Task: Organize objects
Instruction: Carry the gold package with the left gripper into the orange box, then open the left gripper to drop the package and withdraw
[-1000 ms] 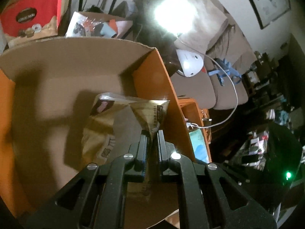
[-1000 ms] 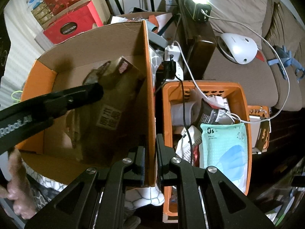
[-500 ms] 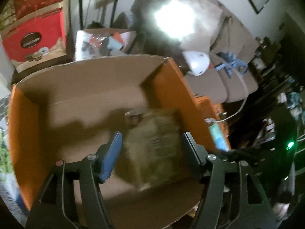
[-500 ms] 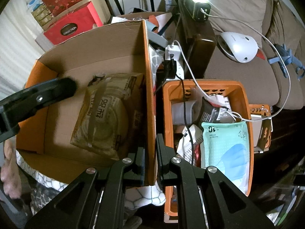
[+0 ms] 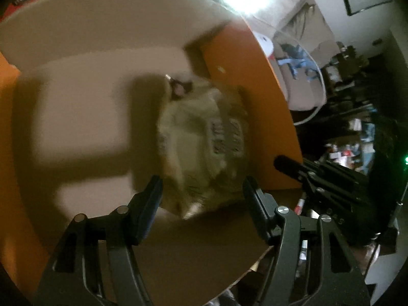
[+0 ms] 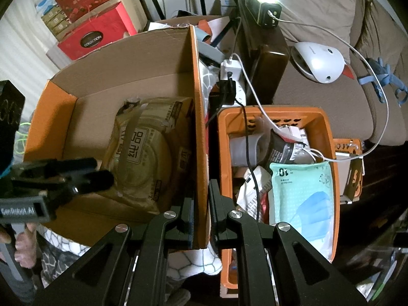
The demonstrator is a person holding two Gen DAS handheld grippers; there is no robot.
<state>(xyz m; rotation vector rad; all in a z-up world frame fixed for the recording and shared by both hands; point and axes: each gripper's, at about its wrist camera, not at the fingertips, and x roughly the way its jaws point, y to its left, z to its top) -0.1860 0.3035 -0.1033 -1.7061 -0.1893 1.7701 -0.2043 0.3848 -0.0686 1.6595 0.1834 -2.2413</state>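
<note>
Over the orange cardboard box (image 6: 76,107), our left gripper (image 5: 201,193) has let go; its jaws now stand apart, and the tan plastic-wrapped packet (image 6: 150,150) lies inside against the right wall, leaving bare floor leftward. Our right gripper (image 6: 201,204) stays clamped on that wall's edge.

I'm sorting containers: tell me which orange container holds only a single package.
The big cardboard box with orange flaps, clamped by the right gripper: only the tan wrapped package lies inside. The orange plastic basket beside it is crammed with packets and cables.
</note>
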